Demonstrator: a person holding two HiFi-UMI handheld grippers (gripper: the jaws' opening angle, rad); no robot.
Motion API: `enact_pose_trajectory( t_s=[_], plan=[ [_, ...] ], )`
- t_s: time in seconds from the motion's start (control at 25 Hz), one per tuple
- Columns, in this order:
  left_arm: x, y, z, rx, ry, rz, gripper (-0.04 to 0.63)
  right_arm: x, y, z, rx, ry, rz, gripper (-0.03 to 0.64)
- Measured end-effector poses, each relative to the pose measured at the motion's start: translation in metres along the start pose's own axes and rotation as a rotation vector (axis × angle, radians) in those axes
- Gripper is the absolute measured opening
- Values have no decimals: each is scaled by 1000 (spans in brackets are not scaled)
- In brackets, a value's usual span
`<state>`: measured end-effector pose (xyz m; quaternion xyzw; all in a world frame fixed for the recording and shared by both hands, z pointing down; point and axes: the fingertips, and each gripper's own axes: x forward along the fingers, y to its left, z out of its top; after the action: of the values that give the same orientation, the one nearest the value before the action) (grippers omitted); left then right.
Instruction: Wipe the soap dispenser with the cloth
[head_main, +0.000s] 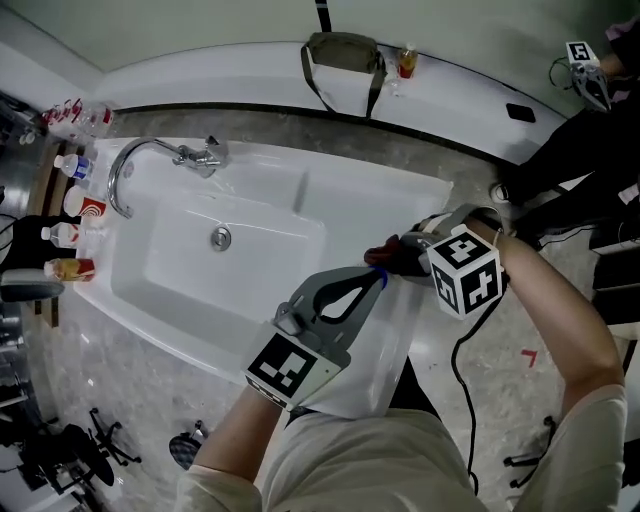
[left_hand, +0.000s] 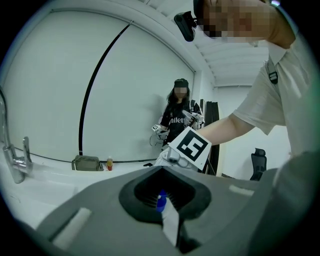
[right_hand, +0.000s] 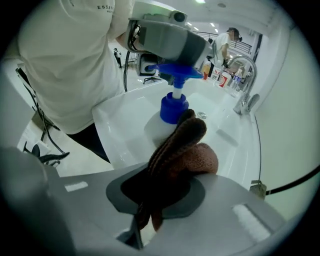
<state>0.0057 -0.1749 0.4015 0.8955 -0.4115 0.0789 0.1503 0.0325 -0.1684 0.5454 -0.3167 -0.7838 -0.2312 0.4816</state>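
Observation:
The soap dispenser has a white body, a blue collar and a blue pump head. It stands at the sink's near right rim. My left gripper is shut on the pump head, which shows as a bit of blue between its jaws. A brown cloth is held by my right gripper, which is shut on it. The cloth's folded end presses against the dispenser's collar and shoulder. In the head view the cloth sits just right of the left jaws, ahead of the right gripper.
The white sink has a chrome faucet and a drain. Several bottles stand to its left. A khaki bag and a small bottle are on the back ledge. A person stands at the right.

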Motion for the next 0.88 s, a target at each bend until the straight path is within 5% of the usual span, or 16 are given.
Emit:
enact_pose_trajectory(
  t_s=[0.2, 0.36, 0.52, 0.64, 0.88],
  plan=[
    [-2, -3, -2, -5, 7, -38, 0, 0, 24, 3, 156, -62, -22, 78],
    [-3, -5, -4, 25, 21, -70, 0, -8, 35, 5, 378, -120, -85, 78],
    [-9, 0, 9, 128, -35, -61, 0, -21, 21, 6, 756, -294, -340, 78],
    [-22, 15, 23, 99, -96, -49, 0, -23, 19, -2, 1058, -374, -562, 78],
    [-34, 54, -28, 87, -17, -111, 4, -14, 43, -10, 1537, -416, -829, 78]
  ],
)
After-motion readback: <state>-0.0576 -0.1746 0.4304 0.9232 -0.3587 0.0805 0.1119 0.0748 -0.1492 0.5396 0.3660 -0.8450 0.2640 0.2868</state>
